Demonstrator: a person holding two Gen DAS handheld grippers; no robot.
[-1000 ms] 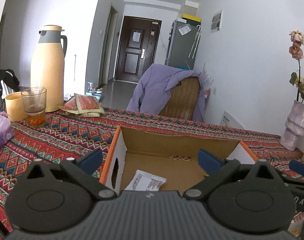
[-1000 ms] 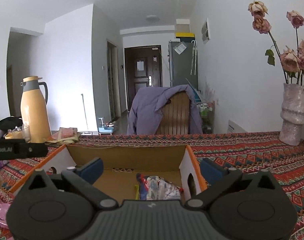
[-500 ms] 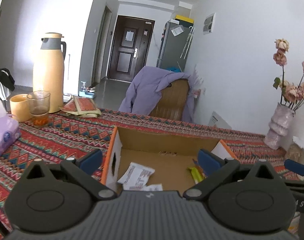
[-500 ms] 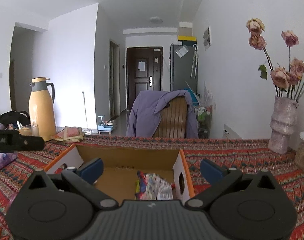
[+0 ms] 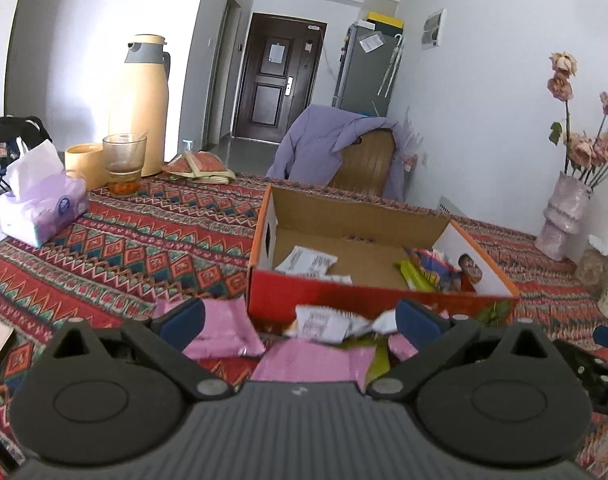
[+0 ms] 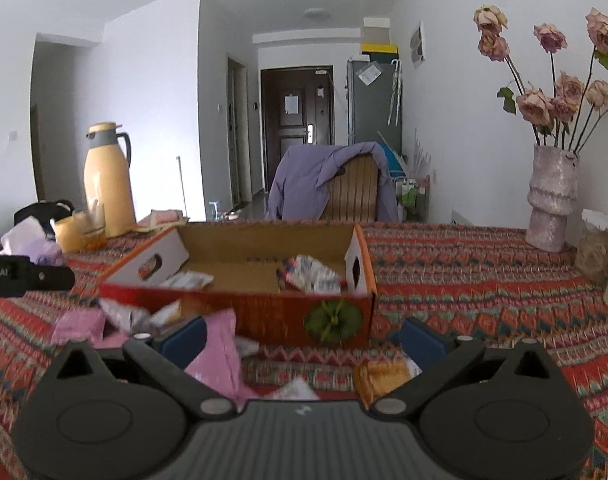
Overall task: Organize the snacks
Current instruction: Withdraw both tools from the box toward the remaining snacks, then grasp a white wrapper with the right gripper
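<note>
Both our grippers have drawn back from the cardboard box to the table's near edge, left gripper and right gripper spread wide and empty over loose snack packets, where a careless sweep risks knocking packets off.

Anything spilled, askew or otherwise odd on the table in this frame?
Nothing spilled or damaged. Loose snack packets lie jumbled on the tablecloth in front of the cardboard box, which holds only a few; that is unsorted work.
</note>
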